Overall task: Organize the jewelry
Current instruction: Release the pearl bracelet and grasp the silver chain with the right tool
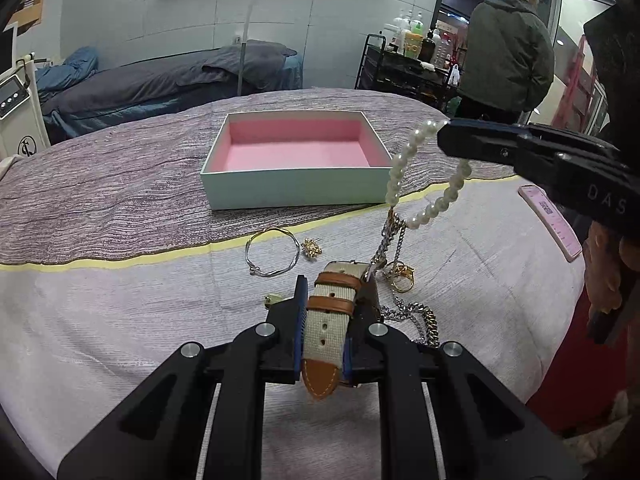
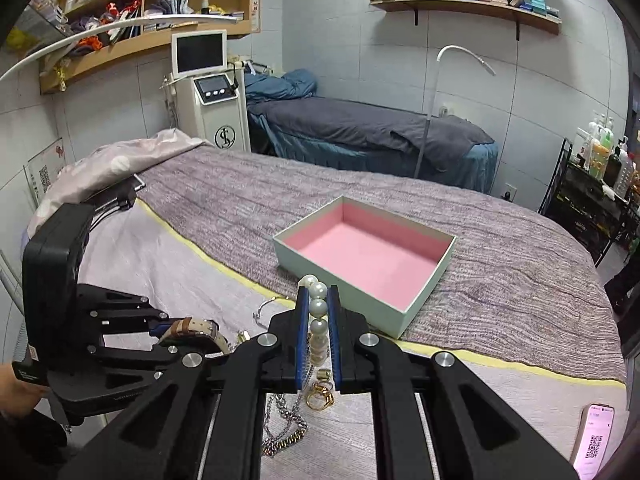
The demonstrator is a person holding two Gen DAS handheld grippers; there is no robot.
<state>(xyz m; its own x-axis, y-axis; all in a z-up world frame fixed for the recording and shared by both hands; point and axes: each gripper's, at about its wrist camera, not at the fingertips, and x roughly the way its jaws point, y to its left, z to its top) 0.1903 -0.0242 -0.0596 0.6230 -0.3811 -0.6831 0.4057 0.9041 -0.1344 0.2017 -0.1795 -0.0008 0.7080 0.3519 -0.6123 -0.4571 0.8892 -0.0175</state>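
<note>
My left gripper is shut on a watch with a cream and brown strap, held just above the bed. It also shows in the right wrist view. My right gripper is shut on a pearl bracelet, which hangs in a loop in the left wrist view, a chain dangling from it. An open box with a pink lining sits empty on the bed; it also shows in the right wrist view, just beyond my right gripper.
On the cover lie a thin bangle, a small gold piece, a gold ring and a silver chain. A phone lies at the right. A person stands behind the bed.
</note>
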